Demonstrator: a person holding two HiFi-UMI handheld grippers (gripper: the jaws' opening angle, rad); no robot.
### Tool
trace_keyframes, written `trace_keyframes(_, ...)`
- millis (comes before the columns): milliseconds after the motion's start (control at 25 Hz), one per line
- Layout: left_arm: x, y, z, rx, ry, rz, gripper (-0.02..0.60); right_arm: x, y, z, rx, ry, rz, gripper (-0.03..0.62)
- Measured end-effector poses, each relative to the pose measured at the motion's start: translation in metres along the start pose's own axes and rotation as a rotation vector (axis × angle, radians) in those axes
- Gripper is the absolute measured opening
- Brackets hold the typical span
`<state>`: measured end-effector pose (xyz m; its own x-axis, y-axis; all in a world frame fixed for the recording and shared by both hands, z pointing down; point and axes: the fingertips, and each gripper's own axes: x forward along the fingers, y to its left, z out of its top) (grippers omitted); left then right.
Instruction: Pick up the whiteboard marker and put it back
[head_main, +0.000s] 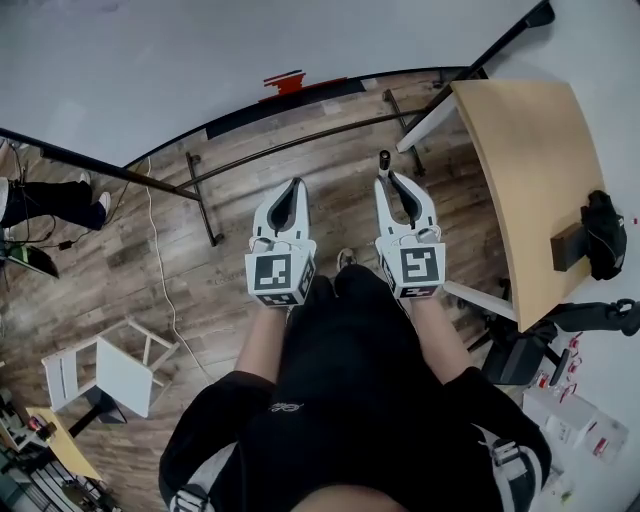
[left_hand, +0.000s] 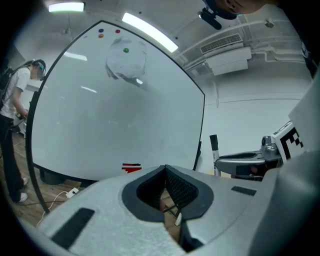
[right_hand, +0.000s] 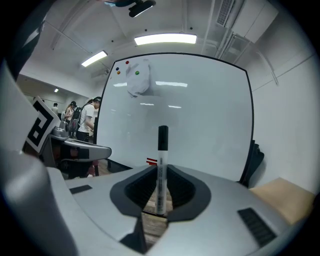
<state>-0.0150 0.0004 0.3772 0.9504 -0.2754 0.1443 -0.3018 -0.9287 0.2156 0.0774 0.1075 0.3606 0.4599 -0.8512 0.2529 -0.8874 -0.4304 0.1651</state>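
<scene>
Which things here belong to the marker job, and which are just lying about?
Job: marker, gripped by the right gripper; likely the whiteboard.
Lying about: table, black bag on it, white chair, floor cable.

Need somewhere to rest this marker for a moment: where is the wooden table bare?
The light wooden tabletop is bare from its end by the large white whiteboard down through its middle. It gets crowded only at the right edge, where a dark brown block and a lumpy black object sit.
</scene>
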Motion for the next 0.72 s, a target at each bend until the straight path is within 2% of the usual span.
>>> trace_keyframes(280, 0.012, -0.001, -0.006, 0.001, 0.011, 0.023, 0.006, 0.015, -0.01, -0.012, -0.013, 0.018, 0.028, 0.052)
trace_keyframes(440, 0.032, -0.003, -0.005, 0.01, 0.012, 0.06, 0.006, 0.031, -0.024, -0.012, -0.022, 0.003, 0.071, 0.052)
trace_keyframes(720, 0.09, -0.032, 0.0, 0.047, 0.03, 0.112, 0.006, 0.064, -0.083, -0.013, -0.001, -0.022, 0.136, 0.053)
